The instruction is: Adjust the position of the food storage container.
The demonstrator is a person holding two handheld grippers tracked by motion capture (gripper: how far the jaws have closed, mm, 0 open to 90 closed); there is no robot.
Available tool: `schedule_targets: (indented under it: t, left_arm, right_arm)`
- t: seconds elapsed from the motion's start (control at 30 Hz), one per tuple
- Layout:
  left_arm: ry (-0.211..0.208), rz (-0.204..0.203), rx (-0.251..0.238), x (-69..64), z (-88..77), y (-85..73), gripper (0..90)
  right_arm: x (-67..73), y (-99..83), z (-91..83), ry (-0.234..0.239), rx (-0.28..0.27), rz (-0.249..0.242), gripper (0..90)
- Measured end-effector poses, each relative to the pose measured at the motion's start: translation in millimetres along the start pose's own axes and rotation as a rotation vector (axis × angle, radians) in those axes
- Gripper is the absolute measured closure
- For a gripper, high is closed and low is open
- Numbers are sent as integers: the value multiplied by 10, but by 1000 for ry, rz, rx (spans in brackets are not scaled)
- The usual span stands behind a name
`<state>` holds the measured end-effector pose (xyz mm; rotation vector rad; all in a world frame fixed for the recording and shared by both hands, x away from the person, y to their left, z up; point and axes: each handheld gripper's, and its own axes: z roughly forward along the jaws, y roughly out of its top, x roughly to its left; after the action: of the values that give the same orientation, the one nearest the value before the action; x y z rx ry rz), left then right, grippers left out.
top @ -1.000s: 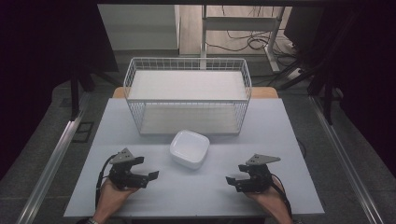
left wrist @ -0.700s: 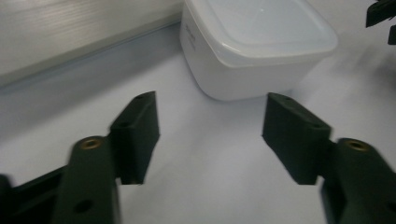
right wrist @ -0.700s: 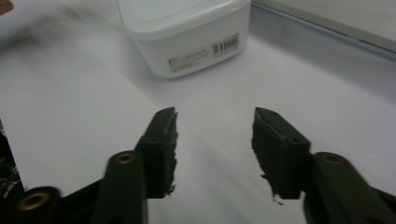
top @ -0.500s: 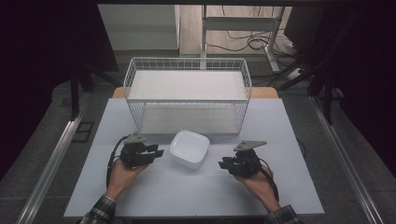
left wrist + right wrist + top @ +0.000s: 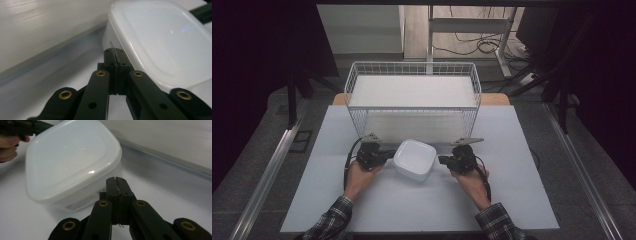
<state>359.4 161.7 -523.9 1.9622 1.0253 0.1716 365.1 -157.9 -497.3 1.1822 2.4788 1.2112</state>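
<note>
From the high view, the left tool [image 5: 384,156] and the right tool [image 5: 444,160] sit on either side of a white lidded container [image 5: 414,159] on the pale counter [image 5: 512,200]. The container lies directly between the two tools, each tip just at one of its sides. Beyond the tools and the container stands a white wire basket [image 5: 412,95]. A second ago both tools lay nearer the person and well out to either side, apart from the container; since then both hands have slid inward and forward until the tips meet it. The container itself has stayed in place.

In the left gripper view, the left tool [image 5: 115,56] has its jaws pressed together with nothing between them, having just been closing. The container [image 5: 160,42] lies ahead and to the right of the tip, its lower wall just at the tip.

In the right gripper view, the right tool [image 5: 115,182] is likewise pressed together and empty, its jaws having just been closing. The container [image 5: 70,162] lies ahead and to the left, its side wall just beside the tip. The left tool [image 5: 22,127] and its hand [image 5: 10,146] show past the container's far corner.
</note>
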Motion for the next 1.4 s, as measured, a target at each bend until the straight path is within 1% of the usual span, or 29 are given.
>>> schedule_targets:
  t: [0.07, 0.1, 0.17, 0.23, 0.27, 0.3, 0.33, 0.37, 0.4, 0.43, 0.47, 0.57, 0.6, 0.63, 0.7, 0.73, 0.83, 0.97, 1.0, 1.17, 1.2, 1.3, 1.37, 1.4]
  left_arm:
    - [-3, 5, 9, -26, 6, -14, 899]
    - [-2, 5, 12, -39, 5, -22, 899]
    - [-11, -3, 16, -68, -5, -40, 899]
    - [-16, 3, 23, -88, -15, -48, 900]
    - [-18, 9, 25, -150, -31, -65, 900]
    - [-18, 9, 25, -150, -31, -65, 900]
    - [-17, 18, 29, -215, -48, -83, 900]
    - [-17, 18, 29, -215, -48, -83, 899]
    - [-19, 33, 40, -271, -72, -109, 900]
    - [-19, 33, 40, -271, -72, -109, 900]
    - [-21, 38, 46, -327, -96, -137, 900]
    - [-21, 42, 52, -375, -124, -163, 900]
    - [-20, 57, 58, -412, -154, -179, 900]
    - [-19, 58, 55, -429, -168, -184, 900]
    - [-16, 59, 56, -442, -174, -187, 900]
    - [-8, 61, 58, -466, -182, -199, 900]
    - [-20, 54, 61, -499, -191, -219, 900]
    - [-18, 57, 64, -548, -206, -242, 900]
    - [-21, 54, 67, -575, -222, -263, 900]
    - [-22, 56, 76, -625, -272, -316, 900]
    - [-17, 56, 80, -656, -299, -345, 900]
    - [-25, 47, 81, -668, -319, -365, 900]
    - [-29, 43, 84, -655, -334, -367, 891]
    - [-19, 44, 78, -649, -351, -372, 851]
  right_arm:
    - [7, 11, 62, -7, 1, -1, 891]
    - [9, 12, 79, -18, 3, -4, 891]
    - [0, 4, 90, -24, 1, 0, 891]
    - [-16, -5, 78, -15, -2, 9, 890]
    - [-22, -7, 70, -15, -2, 10, 891]
    - [-22, -7, 70, -15, -2, 10, 891]
    - [-28, -18, 57, -10, -2, 14, 891]
    - [-27, -27, 52, -8, 0, 19, 891]
    - [-28, -40, 47, -5, 2, 20, 891]
    - [-28, -40, 47, -5, 2, 20, 891]
    - [-13, -73, 31, 5, 8, 22, 891]
    - [20, -105, 3, 7, 14, 19, 891]
    - [59, -127, -31, 4, 12, 11, 892]
    - [75, -134, -48, 4, 12, 6, 891]
    - [109, -160, -71, -3, 17, -7, 892]
    - [123, -176, -84, 0, 18, -6, 892]
    - [155, -209, -126, -1, 24, -17, 892]
    - [176, -241, -164, 1, 30, -18, 892]
    - [196, -256, -185, 1, 33, -19, 893]
    - [261, -293, -237, 9, 32, -20, 892]
    - [304, -330, -266, 18, 32, -10, 892]
    - [360, -392, -302, 24, 39, -17, 892]
    - [363, -410, -311, 35, 46, -20, 890]
    - [358, -412, -316, 39, 49, -19, 885]
